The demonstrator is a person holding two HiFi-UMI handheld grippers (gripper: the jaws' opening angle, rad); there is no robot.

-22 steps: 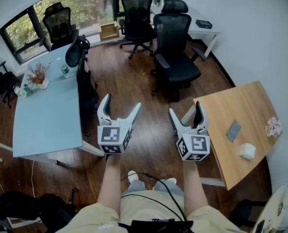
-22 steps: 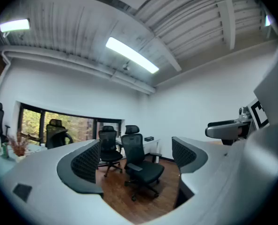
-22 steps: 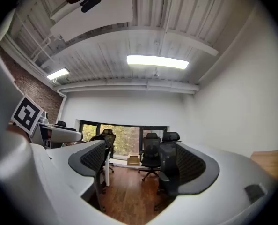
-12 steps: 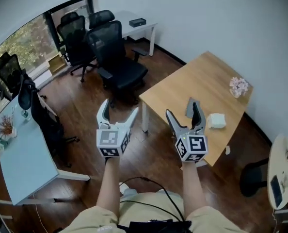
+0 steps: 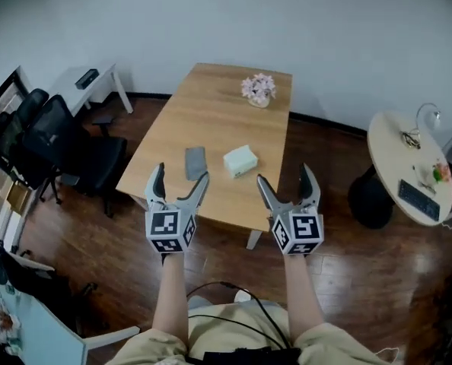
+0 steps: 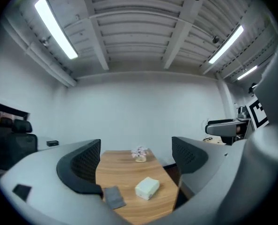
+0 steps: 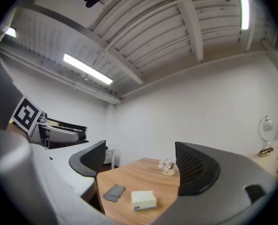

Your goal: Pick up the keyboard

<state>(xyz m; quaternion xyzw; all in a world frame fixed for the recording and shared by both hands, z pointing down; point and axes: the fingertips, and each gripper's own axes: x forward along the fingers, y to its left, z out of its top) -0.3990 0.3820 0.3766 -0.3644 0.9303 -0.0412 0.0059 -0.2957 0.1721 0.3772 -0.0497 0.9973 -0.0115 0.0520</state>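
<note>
The keyboard (image 5: 418,200) is a dark slab lying on a round white table (image 5: 393,139) at the far right of the head view, well right of both grippers. My left gripper (image 5: 180,177) and right gripper (image 5: 285,179) are held side by side over the near edge of a wooden table (image 5: 211,120), both open and empty. In the left gripper view the left gripper (image 6: 135,148) looks along that wooden table with nothing between its jaws. The right gripper (image 7: 139,158) is likewise open on air. Neither gripper view shows the keyboard.
On the wooden table lie a white box (image 5: 240,160), a grey flat pad (image 5: 195,163) and a small pot of pink flowers (image 5: 258,90). A lamp (image 5: 428,112) and small items stand on the round table. Black office chairs (image 5: 58,143) stand at the left.
The view has swung round to the right: the wooden table now lies straight ahead and the round table with the keyboard has come into sight. Both grippers stay open.
</note>
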